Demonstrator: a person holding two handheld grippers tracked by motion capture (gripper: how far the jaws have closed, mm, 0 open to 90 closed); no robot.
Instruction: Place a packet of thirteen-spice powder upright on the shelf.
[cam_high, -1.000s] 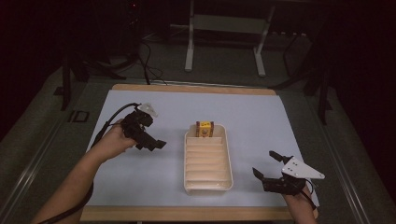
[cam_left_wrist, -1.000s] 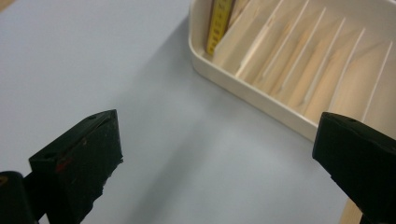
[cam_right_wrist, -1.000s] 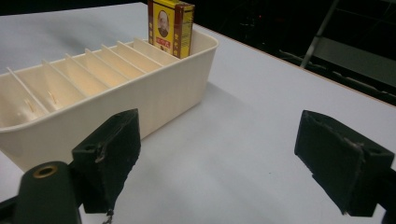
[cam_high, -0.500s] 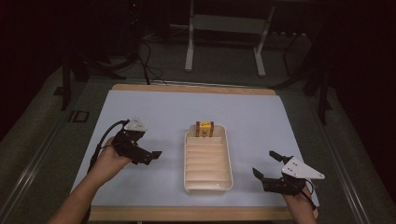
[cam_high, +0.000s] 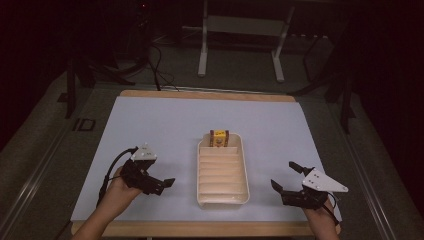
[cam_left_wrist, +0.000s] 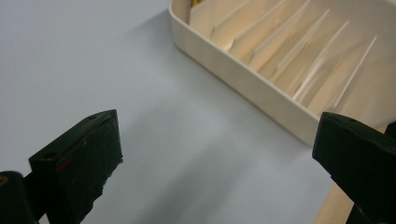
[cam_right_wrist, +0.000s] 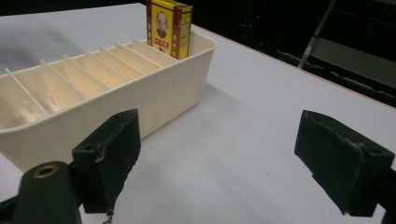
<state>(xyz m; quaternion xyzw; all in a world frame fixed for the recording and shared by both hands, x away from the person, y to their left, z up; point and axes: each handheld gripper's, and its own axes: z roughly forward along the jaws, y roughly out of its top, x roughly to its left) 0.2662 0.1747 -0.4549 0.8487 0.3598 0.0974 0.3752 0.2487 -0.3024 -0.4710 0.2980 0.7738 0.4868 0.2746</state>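
A cream tray (cam_high: 201, 170) with several divider slots lies lengthwise in the middle of the pale mat. A small yellow and red box (cam_high: 219, 138) stands upright in its farthest slot. My left gripper (cam_high: 162, 185) is open over the mat left of the tray's near half, nothing between its jaws. In the left gripper view it (cam_left_wrist: 217, 126) points at bare mat, with the tray's wall (cam_left_wrist: 243, 70) ahead to the right. My right gripper (cam_high: 283, 175) stands open and empty right of the tray's near end. In the right gripper view it (cam_right_wrist: 219, 123) faces the tray wall (cam_right_wrist: 154, 93) and the box (cam_right_wrist: 168, 25).
The mat (cam_high: 165, 125) covers a wooden table whose near edge (cam_high: 200, 229) runs just below both hands. A black cable (cam_high: 112, 167) trails from the left gripper. Beyond the far edge stand metal frame legs (cam_high: 202, 55) on a dark floor.
My left gripper has pulled back toward the near edge, from beside the tray's far end to beside its near half. The right gripper, the tray and the box have stayed put.
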